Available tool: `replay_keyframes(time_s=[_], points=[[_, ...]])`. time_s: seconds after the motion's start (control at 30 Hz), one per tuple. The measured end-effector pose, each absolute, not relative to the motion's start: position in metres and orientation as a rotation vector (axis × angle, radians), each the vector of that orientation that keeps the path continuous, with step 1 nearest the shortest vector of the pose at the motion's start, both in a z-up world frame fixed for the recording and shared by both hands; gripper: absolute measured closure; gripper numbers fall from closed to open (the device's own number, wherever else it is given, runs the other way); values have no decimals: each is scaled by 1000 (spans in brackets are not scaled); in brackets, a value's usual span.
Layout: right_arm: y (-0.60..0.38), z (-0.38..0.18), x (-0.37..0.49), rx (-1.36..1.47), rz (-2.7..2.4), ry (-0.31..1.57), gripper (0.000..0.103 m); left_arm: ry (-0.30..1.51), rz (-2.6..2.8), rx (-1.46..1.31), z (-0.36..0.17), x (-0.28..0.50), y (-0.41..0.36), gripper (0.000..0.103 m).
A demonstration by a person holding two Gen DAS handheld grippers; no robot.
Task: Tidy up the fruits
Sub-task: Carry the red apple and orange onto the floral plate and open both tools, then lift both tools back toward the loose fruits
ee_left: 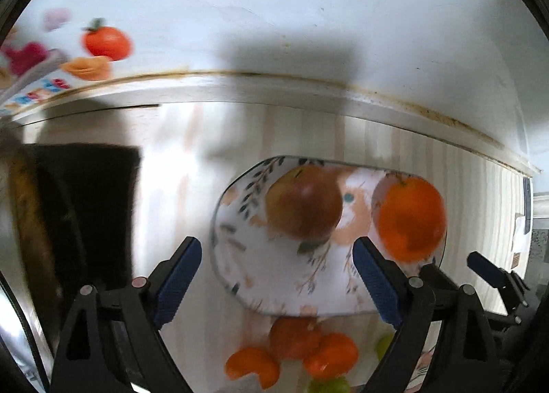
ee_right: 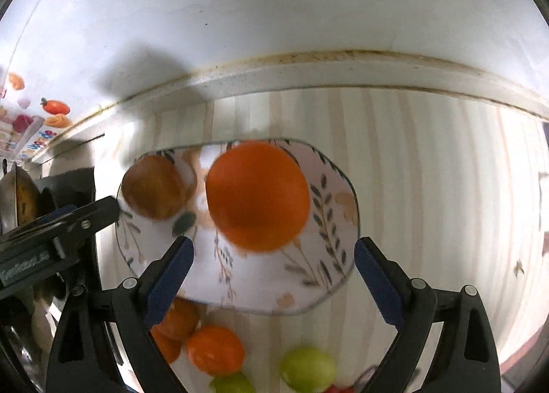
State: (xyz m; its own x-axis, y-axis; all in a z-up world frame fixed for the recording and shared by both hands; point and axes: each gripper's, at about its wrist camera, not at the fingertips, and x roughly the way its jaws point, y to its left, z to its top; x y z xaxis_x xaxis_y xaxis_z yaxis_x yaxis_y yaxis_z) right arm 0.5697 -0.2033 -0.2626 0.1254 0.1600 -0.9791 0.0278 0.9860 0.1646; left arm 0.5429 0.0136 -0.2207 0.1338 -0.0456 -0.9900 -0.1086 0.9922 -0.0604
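A floral plate [ee_left: 260, 276] [ee_right: 329, 249] lies on the striped tabletop. On it sit a red-yellow apple [ee_left: 303, 204] [ee_right: 152, 187] and a large orange [ee_left: 410, 218] [ee_right: 257, 195]. My left gripper [ee_left: 278, 276] is open and empty above the plate's near side. My right gripper [ee_right: 274, 269] is open and empty, just short of the orange; it also shows at the right edge of the left wrist view [ee_left: 490, 271]. Small oranges [ee_left: 308, 348] [ee_right: 212, 348] and green fruits [ee_right: 308, 369] [ee_left: 329, 386] lie in front of the plate.
A white wall with a stained ledge [ee_left: 308, 87] [ee_right: 308, 73] runs behind the table. A dark block [ee_left: 89, 207] and a pan [ee_right: 24, 200] stand at the left. Fruit stickers [ee_left: 106, 43] are on the wall at the far left.
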Motion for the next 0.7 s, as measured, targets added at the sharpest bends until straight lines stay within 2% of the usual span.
replay_keyframes(time_s=[0.7], points=[[-173,-139,402,96,18,1195,5,1163,-3,-14,-112,384,28,13]])
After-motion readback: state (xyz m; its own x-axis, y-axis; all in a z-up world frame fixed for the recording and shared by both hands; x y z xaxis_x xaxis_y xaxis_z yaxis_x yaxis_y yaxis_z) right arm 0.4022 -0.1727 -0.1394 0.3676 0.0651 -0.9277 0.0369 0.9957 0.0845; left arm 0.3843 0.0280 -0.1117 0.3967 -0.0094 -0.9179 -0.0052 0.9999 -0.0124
